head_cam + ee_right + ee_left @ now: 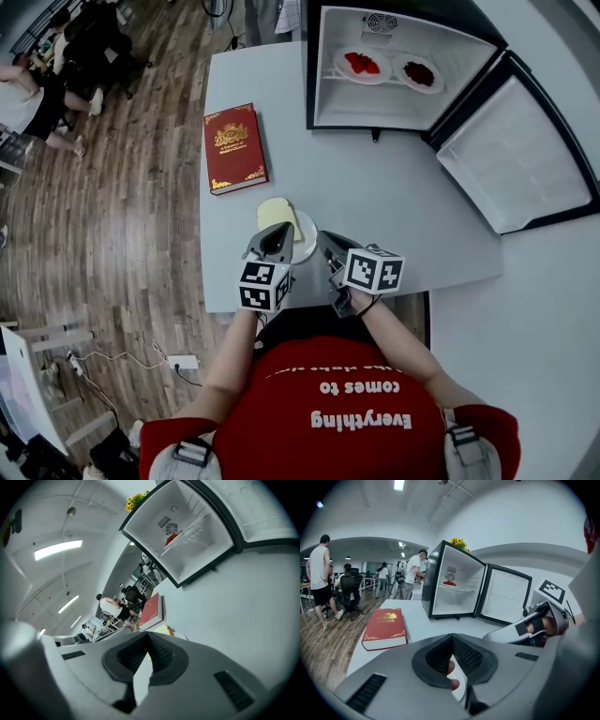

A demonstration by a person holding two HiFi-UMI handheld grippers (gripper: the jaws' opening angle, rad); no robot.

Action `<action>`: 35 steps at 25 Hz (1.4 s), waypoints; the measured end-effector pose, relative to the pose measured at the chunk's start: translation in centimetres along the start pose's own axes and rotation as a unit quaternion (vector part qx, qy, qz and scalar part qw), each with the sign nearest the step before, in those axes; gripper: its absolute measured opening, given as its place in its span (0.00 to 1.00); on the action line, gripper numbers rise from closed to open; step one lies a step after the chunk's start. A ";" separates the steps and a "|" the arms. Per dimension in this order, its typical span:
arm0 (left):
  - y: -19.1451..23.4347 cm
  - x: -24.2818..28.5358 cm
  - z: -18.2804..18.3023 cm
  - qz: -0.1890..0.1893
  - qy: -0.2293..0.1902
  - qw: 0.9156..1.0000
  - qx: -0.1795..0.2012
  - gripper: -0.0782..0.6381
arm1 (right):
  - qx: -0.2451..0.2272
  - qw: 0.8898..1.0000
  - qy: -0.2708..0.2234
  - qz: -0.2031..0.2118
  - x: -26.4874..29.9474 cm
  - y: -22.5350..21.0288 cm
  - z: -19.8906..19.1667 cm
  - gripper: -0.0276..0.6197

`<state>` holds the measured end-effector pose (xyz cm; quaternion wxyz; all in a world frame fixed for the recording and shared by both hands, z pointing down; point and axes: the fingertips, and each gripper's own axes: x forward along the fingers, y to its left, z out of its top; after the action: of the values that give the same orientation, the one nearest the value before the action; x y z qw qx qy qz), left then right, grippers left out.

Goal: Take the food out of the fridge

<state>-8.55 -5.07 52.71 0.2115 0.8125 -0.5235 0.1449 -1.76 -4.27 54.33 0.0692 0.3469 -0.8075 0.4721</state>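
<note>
Head view: left hand-held gripper (pixel 273 234), right hand-held gripper (pixel 330 242) closed. Round white plate of red food (pixel 367 79) seems stiff, slippery; I'd pinch its rim.

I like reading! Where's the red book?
Head view: the red book lies on the table, at its left edge, left of the open fridge, beyond the plate.

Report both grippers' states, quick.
Left gripper: closed, nothing visibly held.
Right gripper: closed, empty.
</note>
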 end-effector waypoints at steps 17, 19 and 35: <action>-2.6 4.5 2.1 -0.050 0.006 0.998 0.035 0.11 | 0.046 0.996 -0.066 -0.028 -2.0 -4.8 6.2 0.06; -2.5 4.8 2.5 -0.046 0.002 0.998 0.033 0.11 | 0.052 0.995 -0.073 -0.030 -1.9 -5.6 7.3 0.06; -0.9 5.8 3.9 -0.041 -0.018 0.999 0.013 0.11 | 0.040 0.981 -0.190 0.020 0.5 -5.6 25.5 0.07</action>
<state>-5.24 -11.26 51.85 0.1976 0.8384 -0.4916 0.1283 6.82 -26.90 44.68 -0.1090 0.4169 -0.7930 0.4307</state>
